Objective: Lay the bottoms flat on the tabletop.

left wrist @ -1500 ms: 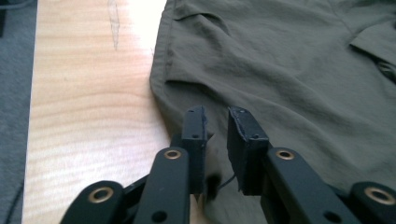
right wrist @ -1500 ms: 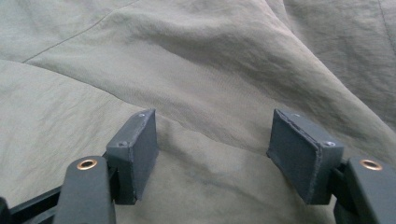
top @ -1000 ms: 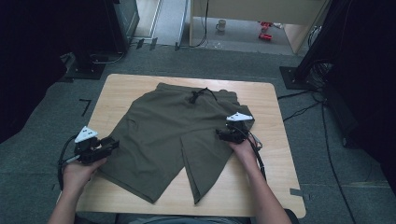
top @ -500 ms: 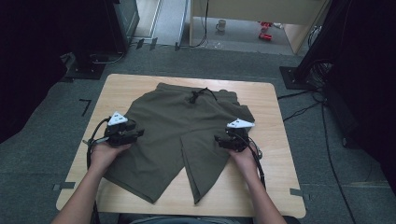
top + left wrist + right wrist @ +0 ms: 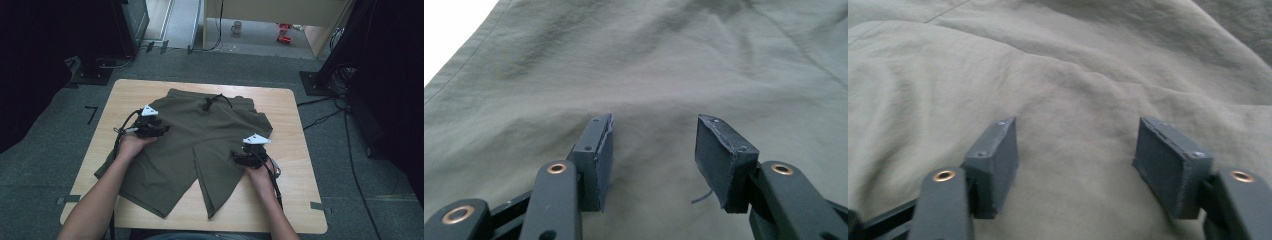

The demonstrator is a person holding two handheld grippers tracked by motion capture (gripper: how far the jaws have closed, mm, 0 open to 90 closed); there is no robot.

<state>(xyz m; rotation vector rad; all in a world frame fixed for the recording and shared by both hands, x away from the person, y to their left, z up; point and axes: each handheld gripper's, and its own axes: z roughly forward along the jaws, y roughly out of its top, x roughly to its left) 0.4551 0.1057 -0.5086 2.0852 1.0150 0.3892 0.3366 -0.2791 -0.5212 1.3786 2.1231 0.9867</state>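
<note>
Olive-green shorts lie flat on the wooden table, waistband and black drawstring at the far side, legs toward the person. My left gripper rests low over the shorts' left hip and points right. Its jaws have just been opening and stand open over smooth fabric, nothing pinched between them. My right gripper sits at the outer edge of the right leg and points left. Its jaws have just been opening too and stand open above rumpled cloth with nothing gripped.
Bare table shows to the left, right and near side of the shorts. Grey carpet surrounds the table. Dark equipment stands at the left and right, with cables on the floor at the right. A wooden desk stands at the back.
My left hand has travelled from the table's left edge up and right onto the shorts' hip. My right hand has slid a little toward the near side along the right leg.
</note>
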